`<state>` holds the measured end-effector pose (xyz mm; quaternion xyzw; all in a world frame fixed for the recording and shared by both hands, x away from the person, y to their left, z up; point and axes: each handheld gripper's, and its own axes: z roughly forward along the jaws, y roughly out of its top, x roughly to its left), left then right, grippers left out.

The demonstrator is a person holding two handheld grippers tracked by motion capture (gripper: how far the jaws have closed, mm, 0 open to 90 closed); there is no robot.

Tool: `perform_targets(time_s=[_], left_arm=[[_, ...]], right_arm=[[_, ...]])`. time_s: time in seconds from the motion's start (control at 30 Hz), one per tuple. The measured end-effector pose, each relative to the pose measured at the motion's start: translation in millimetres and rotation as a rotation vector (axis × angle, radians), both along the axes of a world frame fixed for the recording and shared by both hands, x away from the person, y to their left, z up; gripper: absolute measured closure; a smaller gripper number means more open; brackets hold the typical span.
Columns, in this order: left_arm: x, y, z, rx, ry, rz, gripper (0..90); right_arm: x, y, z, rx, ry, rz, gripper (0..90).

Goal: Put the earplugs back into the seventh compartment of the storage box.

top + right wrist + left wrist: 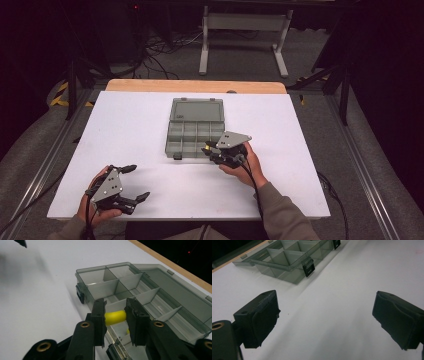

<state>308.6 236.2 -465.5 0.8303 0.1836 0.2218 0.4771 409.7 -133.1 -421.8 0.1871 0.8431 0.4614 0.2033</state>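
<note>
The white tabletop (150, 125) is the biggest thing here. On it, near the middle, sits a grey see-through box (194, 131) with its lid open and lying flat behind it. Inside, thin walls split the box into many small parts. Two black clips are on its front side.

The right gripper (209, 150) is at the front right corner of the box, held in the person's right hand (247, 165). In the right gripper view, its jaws are pulled in narrow and hold a small yellow piece (115, 317) between them. The yellow piece is squeezed from both sides, just above a part at the front edge of the box.

The left gripper (136, 182) is near the front left corner of the tabletop, well apart from the box, held in the left hand (97, 200). Its jaws are spread wide and hold nothing. White tabletop shows between them.
</note>
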Motion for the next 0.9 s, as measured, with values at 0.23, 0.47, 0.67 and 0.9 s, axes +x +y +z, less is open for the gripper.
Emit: perform_targets(time_s=[0.23, 0.47, 0.67, 0.9], left_arm=[[-0.1, -0.2, -0.5, 0.0, 0.003, 0.0, 7.6], [0.2, 0.3, -0.8, -0.003, 0.005, 0.003, 7.7], [0.4, -0.2, -1.2, 0.003, 0.005, 0.002, 7.7], [0.6, -0.3, -1.5, 0.002, 0.007, 0.003, 7.7]], right_arm=[[15.5, 4.3, -7.5, -0.012, 0.019, -0.034, 69.1], [27.1, 6.4, -14.6, -0.022, 0.038, -0.061, 68.5], [31.7, 9.3, -17.2, -0.027, 0.045, -0.07, 68.0], [34.3, 11.8, -20.7, -0.033, 0.056, -0.08, 66.2]])
